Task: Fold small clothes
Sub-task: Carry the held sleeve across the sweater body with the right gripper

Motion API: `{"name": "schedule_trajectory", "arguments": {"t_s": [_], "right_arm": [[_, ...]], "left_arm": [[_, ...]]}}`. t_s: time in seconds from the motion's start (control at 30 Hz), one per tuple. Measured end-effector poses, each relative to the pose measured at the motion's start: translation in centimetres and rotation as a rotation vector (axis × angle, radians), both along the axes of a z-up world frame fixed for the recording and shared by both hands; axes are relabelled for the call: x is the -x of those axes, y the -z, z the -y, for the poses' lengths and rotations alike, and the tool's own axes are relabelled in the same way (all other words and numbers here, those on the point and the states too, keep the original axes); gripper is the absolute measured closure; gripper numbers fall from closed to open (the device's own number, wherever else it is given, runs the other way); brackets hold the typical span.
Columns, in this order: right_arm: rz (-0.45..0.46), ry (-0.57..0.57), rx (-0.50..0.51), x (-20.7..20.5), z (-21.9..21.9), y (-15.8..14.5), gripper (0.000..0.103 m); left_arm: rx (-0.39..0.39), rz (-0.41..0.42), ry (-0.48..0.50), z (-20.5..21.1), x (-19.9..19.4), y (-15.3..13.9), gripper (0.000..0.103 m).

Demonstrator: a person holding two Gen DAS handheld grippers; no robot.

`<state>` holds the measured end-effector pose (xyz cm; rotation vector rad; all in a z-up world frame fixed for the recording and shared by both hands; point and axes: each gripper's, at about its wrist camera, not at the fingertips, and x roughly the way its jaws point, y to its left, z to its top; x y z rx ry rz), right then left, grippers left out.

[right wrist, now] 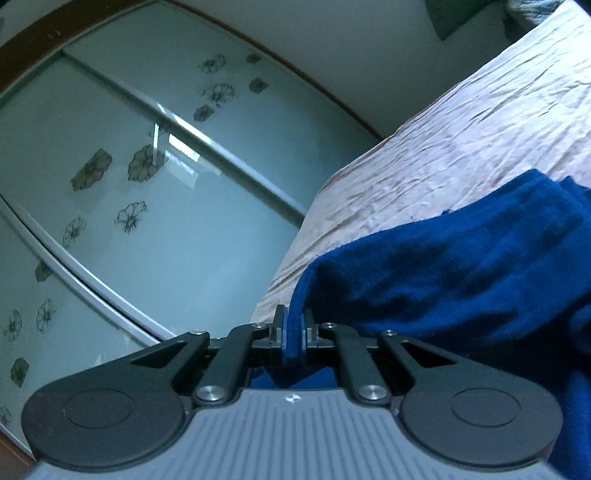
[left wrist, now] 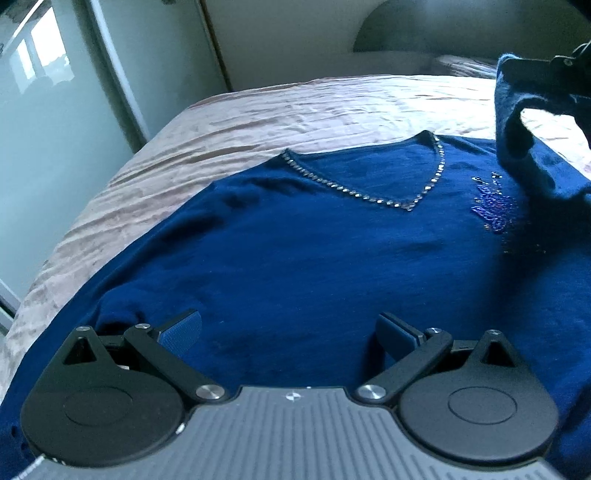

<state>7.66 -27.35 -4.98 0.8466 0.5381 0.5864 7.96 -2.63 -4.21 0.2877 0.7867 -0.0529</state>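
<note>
A dark blue V-neck sweater (left wrist: 295, 236) with a studded neckline (left wrist: 373, 195) and a sequin motif (left wrist: 493, 212) lies flat on the bed. My left gripper (left wrist: 290, 332) is open just above its lower body, with nothing between the fingers. A folded-in left sleeve (left wrist: 122, 317) lies by the left finger. My right gripper (right wrist: 293, 332) is shut on the sweater's right sleeve (right wrist: 443, 277) and holds it lifted. In the left wrist view the raised sleeve (left wrist: 517, 122) hangs from the right gripper (left wrist: 569, 62) at the upper right.
The bed has a crinkled pale pink cover (left wrist: 258, 110). A frosted glass wardrobe with flower prints (right wrist: 147, 184) stands beside the bed. A pillow (left wrist: 465, 66) and dark rounded headboard (left wrist: 461, 26) are at the far end.
</note>
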Motion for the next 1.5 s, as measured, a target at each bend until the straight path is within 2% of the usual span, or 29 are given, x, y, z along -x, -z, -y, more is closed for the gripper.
{"name": "schedule_trajectory", "arguments": {"t_s": [0.3,0.7,0.9,1.13,1.5], "right_arm": [[-0.018,-0.04,0.025,-1.9,-2.9,-0.2,0.096],[-0.005,-0.097,0.119,-4.0,-6.6,-1.0,0.096],[-0.016,-0.117,0.142,-5.0,-8.1,-0.6,0.096],[-0.035,-0.142,0.161,-6.1,-9.6,0.0,0.096],[-0.035,-0.205,0.189,-7.8,-13.5,0.1,0.096]], "left_arm": [[-0.001,0.003,-0.012,-0.9,0.0,0.1,0.001],[-0.016,0.023,-0.022,-1.4,0.2,0.2,0.001],[-0.052,0.068,-0.042,-2.2,1.0,-0.2,0.001],[-0.149,0.165,-0.106,-4.0,1.9,-1.1,0.001],[-0.167,0.142,-0.129,-6.0,1.9,-0.6,0.001]]}}
